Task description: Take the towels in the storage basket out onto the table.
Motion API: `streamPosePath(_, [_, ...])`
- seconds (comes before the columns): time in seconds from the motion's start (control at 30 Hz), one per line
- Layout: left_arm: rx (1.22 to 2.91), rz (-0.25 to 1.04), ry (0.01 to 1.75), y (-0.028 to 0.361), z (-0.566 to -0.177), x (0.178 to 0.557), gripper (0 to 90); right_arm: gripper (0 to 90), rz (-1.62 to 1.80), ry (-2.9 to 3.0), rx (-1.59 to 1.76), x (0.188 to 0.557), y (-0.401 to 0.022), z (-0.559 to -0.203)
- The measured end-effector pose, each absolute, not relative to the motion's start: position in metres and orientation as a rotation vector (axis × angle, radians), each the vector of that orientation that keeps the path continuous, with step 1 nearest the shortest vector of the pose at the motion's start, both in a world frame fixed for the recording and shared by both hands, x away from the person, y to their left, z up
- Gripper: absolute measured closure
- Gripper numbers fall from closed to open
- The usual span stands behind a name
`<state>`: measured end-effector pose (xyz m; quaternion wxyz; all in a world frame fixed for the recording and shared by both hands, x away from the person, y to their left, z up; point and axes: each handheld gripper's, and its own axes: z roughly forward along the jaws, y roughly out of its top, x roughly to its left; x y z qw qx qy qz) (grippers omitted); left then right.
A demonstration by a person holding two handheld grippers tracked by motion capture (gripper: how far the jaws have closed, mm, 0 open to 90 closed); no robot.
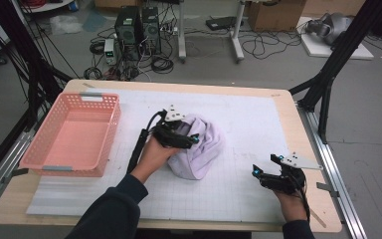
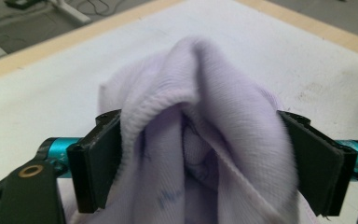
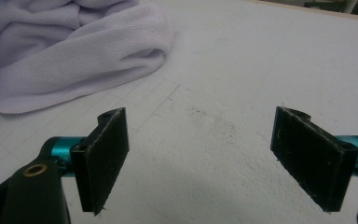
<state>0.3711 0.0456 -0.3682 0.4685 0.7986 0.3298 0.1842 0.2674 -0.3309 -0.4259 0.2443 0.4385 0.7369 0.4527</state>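
A crumpled pale lilac towel point(image 1: 205, 145) lies in the middle of the white gridded mat point(image 1: 258, 119). My left gripper point(image 1: 191, 139) is pushed into its left side. In the left gripper view the jaws stand wide apart, the left gripper point(image 2: 200, 158) is open, and a bunched fold of the towel point(image 2: 214, 93) fills the gap and touches both pads. My right gripper point(image 1: 263, 165) hovers low over the mat near the front right corner. It is open with nothing between its fingers point(image 3: 200, 154), and the towel point(image 3: 74, 51) lies off to its upper left.
A pink plastic basket point(image 1: 110, 127) stands at the left edge of the table, with nothing in it. The mat's bare surface stretches between the towel and the right gripper. Black frame posts stand at both table sides, with computers and cables on the floor beyond.
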Motion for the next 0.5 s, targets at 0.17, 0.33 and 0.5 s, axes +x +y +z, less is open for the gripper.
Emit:
streamPosePath(0.17, [1.887, 0.522, 0.825, 0.079, -0.354, 0.36, 19.1, 17.9, 1.233, 2.021, 1.187, 0.267, -0.327, -0.426])
streamPosePath(0.33, [1.782, 0.526, 0.831, 0.112, -0.364, 0.342, 18.4, 17.9, 1.235, 2.015, 1.192, 0.268, -0.328, -0.426])
streamPosePath(0.5, [1.721, 0.466, 0.851, 0.136, -0.393, 0.329, 17.9, 17.9, 1.241, 2.021, 1.184, 0.269, -0.326, -0.426])
